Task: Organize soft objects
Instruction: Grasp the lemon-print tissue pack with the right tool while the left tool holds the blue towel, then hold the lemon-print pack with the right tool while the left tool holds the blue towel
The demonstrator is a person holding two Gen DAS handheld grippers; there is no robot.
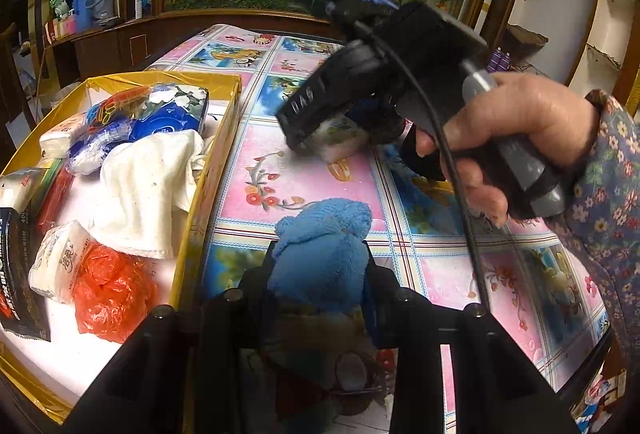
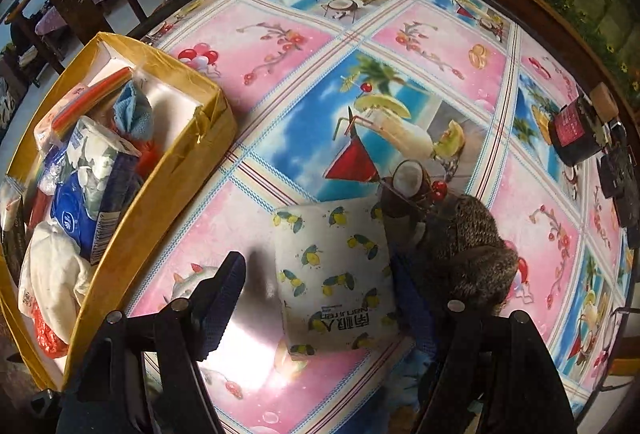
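Your left gripper [image 1: 320, 274] is clamped on a fluffy blue towel [image 1: 324, 246], bottom centre. Your right gripper [image 2: 316, 282] straddles the lemon-print white tissue pack [image 2: 334, 274] on the tablecloth, left pad clear, lower middle; gold cardboard box [image 2: 160, 169] sits left.

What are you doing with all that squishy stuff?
A person is sorting soft things into a gold cardboard box. The left gripper is shut on a fluffy blue cloth. The right gripper straddles a lemon-print tissue pack on the table; its left finger is not touching.
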